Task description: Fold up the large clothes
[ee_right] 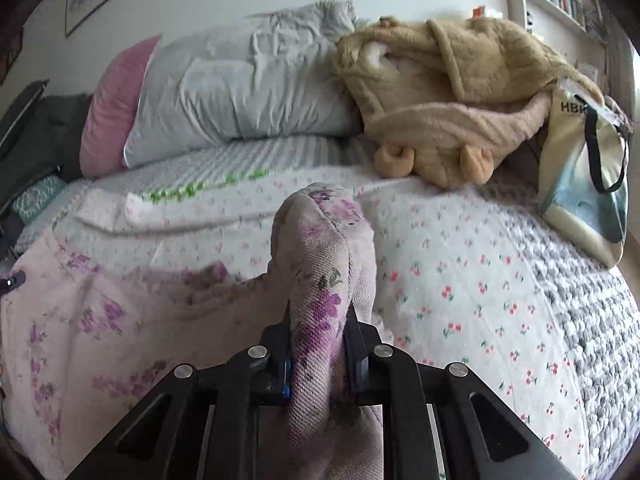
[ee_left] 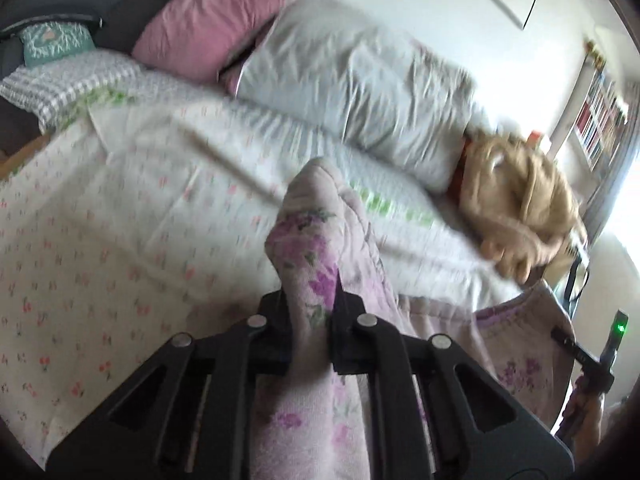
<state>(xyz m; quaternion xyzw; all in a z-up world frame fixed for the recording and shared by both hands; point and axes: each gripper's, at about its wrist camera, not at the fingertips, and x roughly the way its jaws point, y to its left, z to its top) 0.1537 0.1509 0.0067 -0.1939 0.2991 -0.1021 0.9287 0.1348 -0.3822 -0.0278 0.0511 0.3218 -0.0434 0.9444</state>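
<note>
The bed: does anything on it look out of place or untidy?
Yes. A tan fleece robe lies crumpled in a heap beside the grey pillow, and a tote bag leans tilted at the bed edge. Nothing looks spilled or damaged.

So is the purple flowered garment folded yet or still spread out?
Not folded. The purple flowered garment hangs bunched between the right claw and left claw, each shut on a pinch of it, above the bedspread.

Two pillows, one pink (ee_right: 108,112) and one grey (ee_right: 240,88), one tan plush garment (ee_right: 460,92), one tote bag (ee_right: 584,184).
</note>
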